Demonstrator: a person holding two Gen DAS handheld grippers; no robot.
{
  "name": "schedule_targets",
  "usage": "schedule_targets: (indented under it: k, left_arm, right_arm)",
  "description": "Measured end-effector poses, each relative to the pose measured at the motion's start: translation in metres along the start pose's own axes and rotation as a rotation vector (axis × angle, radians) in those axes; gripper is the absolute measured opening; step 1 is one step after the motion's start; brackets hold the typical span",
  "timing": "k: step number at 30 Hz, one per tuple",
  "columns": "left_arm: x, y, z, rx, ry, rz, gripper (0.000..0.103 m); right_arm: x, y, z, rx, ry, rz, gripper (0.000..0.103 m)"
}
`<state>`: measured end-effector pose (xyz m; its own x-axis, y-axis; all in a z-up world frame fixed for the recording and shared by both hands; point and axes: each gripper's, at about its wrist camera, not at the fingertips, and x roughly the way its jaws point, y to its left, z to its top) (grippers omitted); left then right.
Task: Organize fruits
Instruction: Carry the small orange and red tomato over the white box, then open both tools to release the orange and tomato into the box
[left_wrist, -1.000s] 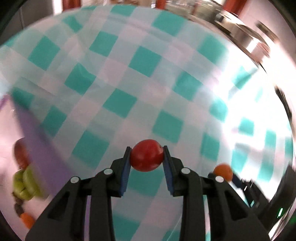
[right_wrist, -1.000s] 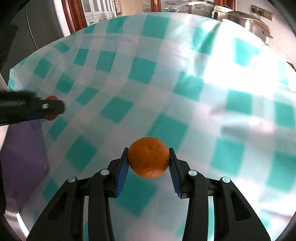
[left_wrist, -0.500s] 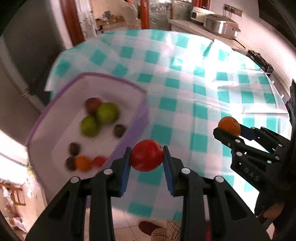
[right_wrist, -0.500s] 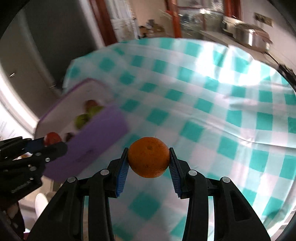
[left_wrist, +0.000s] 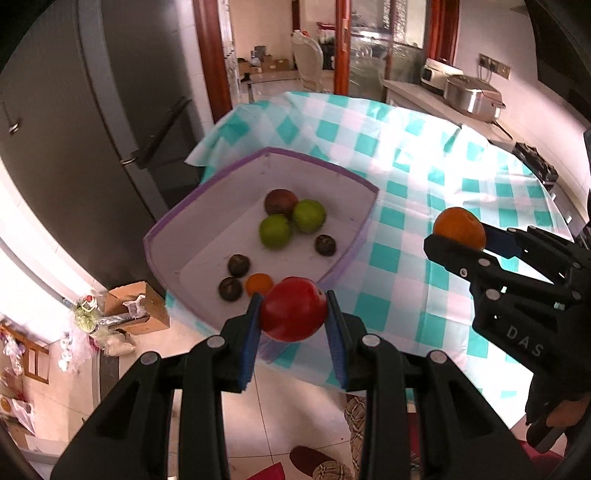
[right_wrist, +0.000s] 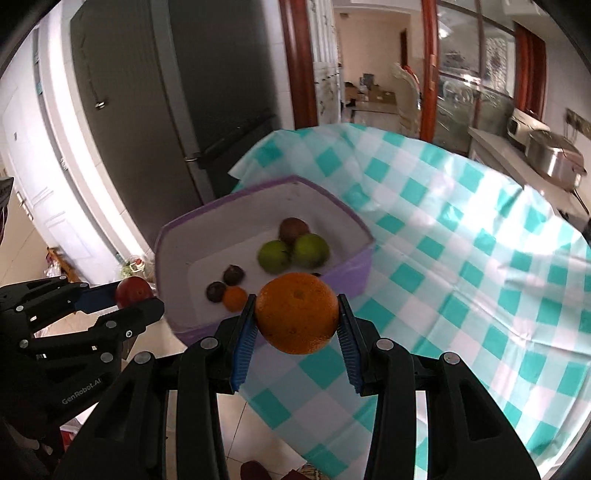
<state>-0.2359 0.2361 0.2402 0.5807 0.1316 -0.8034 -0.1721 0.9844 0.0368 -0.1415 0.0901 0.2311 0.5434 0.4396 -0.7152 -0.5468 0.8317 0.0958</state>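
Fruits mostly sorted: seven pieces are seen in purple-rimmed bin (left_wrist: 354, 184). Red fruit (left_wrist: 293, 314) is clamped in left gripper (left_wrist: 293, 325), orange (right_wrist: 297, 313) in right gripper (right_wrist: 297, 332), both held short of the bin. Two drops left, judging by the cleared tablecloth (right_wrist: 461, 258).

Glossy smooth red fruit (left_wrist: 293, 314), dimpled matt orange (right_wrist: 297, 313), thin creased checked tablecloth (left_wrist: 436, 166), matt purple-rimmed tray (left_wrist: 207, 240).

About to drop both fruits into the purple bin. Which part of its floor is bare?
Inside the purple bin, the left side is bare, between the left wall and the green apples. The far right corner and near edge, around the small orange, are crowded.
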Motion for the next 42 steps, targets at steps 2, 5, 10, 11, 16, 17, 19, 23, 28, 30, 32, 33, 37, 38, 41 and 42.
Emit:
schedule_targets:
  k: [2, 5, 10, 11, 16, 17, 19, 23, 28, 30, 32, 33, 37, 38, 41, 42]
  left_arm:
    - [-0.003, 0.008, -0.003, -0.013, -0.001, 0.001, 0.033]
    - [-0.004, 0.020, -0.007, -0.032, 0.002, 0.008, 0.033]
    - [0.011, 0.029, -0.006, -0.055, 0.032, 0.002, 0.033]
    - [0.016, 0.030, -0.004, -0.059, 0.038, -0.001, 0.033]
    - [0.054, 0.037, 0.011, -0.086, 0.087, -0.005, 0.033]
    - [0.063, 0.040, 0.014, -0.091, 0.099, -0.003, 0.033]
    - [0.085, 0.047, 0.023, -0.110, 0.134, 0.003, 0.033]
    - [0.137, 0.068, 0.039, -0.166, 0.220, 0.014, 0.033]
    - [0.207, 0.090, 0.051, -0.224, 0.361, 0.046, 0.034]
    - [0.230, 0.101, 0.054, -0.249, 0.417, 0.063, 0.034]
    - [0.251, 0.111, 0.057, -0.271, 0.474, 0.074, 0.034]
    - [0.261, 0.117, 0.058, -0.285, 0.502, 0.084, 0.034]
    - [0.287, 0.140, 0.060, -0.366, 0.576, 0.097, 0.034]
    - [0.291, 0.143, 0.062, -0.368, 0.589, 0.113, 0.034]
    - [0.296, 0.148, 0.065, -0.360, 0.605, 0.160, 0.034]
    - [0.298, 0.150, 0.065, -0.363, 0.610, 0.172, 0.034]
  right_arm:
    - [0.000, 0.009, 0.002, -0.013, 0.000, 0.007, 0.041]
    - [-0.001, 0.020, 0.004, -0.036, -0.001, 0.015, 0.041]
    - [0.014, 0.025, 0.008, -0.053, 0.030, 0.019, 0.041]
    - [0.019, 0.024, 0.010, -0.058, 0.039, 0.020, 0.041]
    - [0.057, 0.015, 0.024, -0.067, 0.090, 0.032, 0.041]
    - [0.066, 0.012, 0.027, -0.069, 0.103, 0.038, 0.041]
    - [0.091, 0.007, 0.036, -0.069, 0.140, 0.055, 0.041]
    - [0.151, 0.004, 0.055, -0.107, 0.248, 0.097, 0.041]
    - [0.229, 0.012, 0.067, -0.166, 0.419, 0.155, 0.041]
    - [0.256, 0.020, 0.069, -0.207, 0.478, 0.182, 0.041]
    - [0.283, 0.027, 0.070, -0.225, 0.541, 0.216, 0.041]
    - [0.292, 0.029, 0.069, -0.228, 0.562, 0.220, 0.042]
    - [0.317, 0.038, 0.075, -0.269, 0.641, 0.267, 0.042]
    - [0.319, 0.041, 0.075, -0.291, 0.655, 0.271, 0.042]
    - [0.321, 0.037, 0.074, -0.261, 0.679, 0.299, 0.042]
    - [0.320, 0.034, 0.073, -0.239, 0.689, 0.326, 0.042]
